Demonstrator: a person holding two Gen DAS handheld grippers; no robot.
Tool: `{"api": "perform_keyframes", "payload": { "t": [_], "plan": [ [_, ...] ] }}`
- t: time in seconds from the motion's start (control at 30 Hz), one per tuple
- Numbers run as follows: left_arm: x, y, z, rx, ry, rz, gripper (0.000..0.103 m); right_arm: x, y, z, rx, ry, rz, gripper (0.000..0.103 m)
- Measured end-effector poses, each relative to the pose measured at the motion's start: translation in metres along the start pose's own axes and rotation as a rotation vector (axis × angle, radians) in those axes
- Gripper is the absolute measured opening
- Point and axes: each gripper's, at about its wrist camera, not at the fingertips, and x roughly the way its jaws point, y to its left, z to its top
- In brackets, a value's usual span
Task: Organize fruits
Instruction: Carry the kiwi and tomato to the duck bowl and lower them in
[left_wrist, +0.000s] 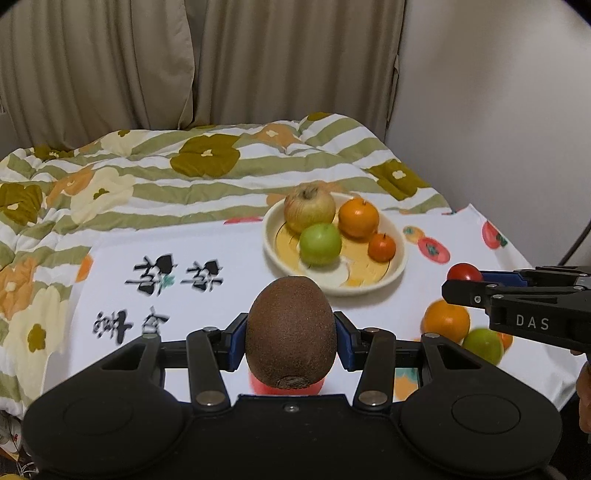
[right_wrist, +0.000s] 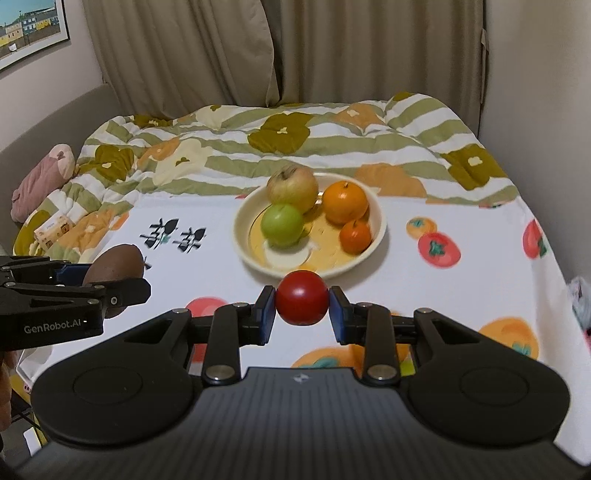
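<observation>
The left tongs (left_wrist: 291, 334) are clenched on a fuzzy brown egg-shaped kiwi (left_wrist: 291, 336), its blue pads pressed to either flank, the fruit held in the air just short of the round cream-coloured ceramic bowl (left_wrist: 397, 271). The right tongs (right_wrist: 303, 308) grasp a small glossy red round fruit (right_wrist: 302, 297) — tomato or plum, I cannot say which — likewise held up near the bowl's closest rim.

The bowl sits on a white fruit-printed cloth (right_wrist: 461, 295) spread over the bed, and it already holds a large yellowish apple (left_wrist: 309, 208), a smooth green apple (left_wrist: 320, 244), a big orange citrus (left_wrist: 358, 217) and a smaller orange one (left_wrist: 382, 247). Free space is mainly at the front, over the painted bottom.

The risks, as I judge them: both tongs head for the same narrow gap, so they may knock each other. The red fruit is held only at its widest points and could squirt out. Dropped from height, either fruit may roll the green apple — or bounce over the low rim. The soft bedding could tip the bowl under a push. A loose orange (left_wrist: 446, 320) and a green fruit (left_wrist: 482, 345) lie beneath the right tongs.
</observation>
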Motion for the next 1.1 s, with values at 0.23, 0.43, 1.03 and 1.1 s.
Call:
{"api": "perform_keyframes", "payload": {
  "t": [0.23, 0.43, 1.03, 1.1],
  "plan": [
    [0.034, -0.028, 0.024, -0.003, 0.004, 0.02, 0.052, 0.026, -0.037, 0.026, -0.025, 0.003, 0.037, 0.046],
    [0.066, -0.049, 0.038, -0.002, 0.023, 0.023, 0.052, 0.052, -0.063, 0.04, -0.039, 0.019, 0.06, 0.046],
    [0.149, -0.098, 0.057, 0.145, 0.076, 0.067, 0.051, 0.105, -0.101, 0.055, -0.06, 0.067, 0.104, 0.046],
    [0.156, -0.101, 0.057, 0.164, 0.08, 0.075, 0.051, 0.108, -0.103, 0.055, -0.057, 0.071, 0.104, 0.046]
  ]
}}
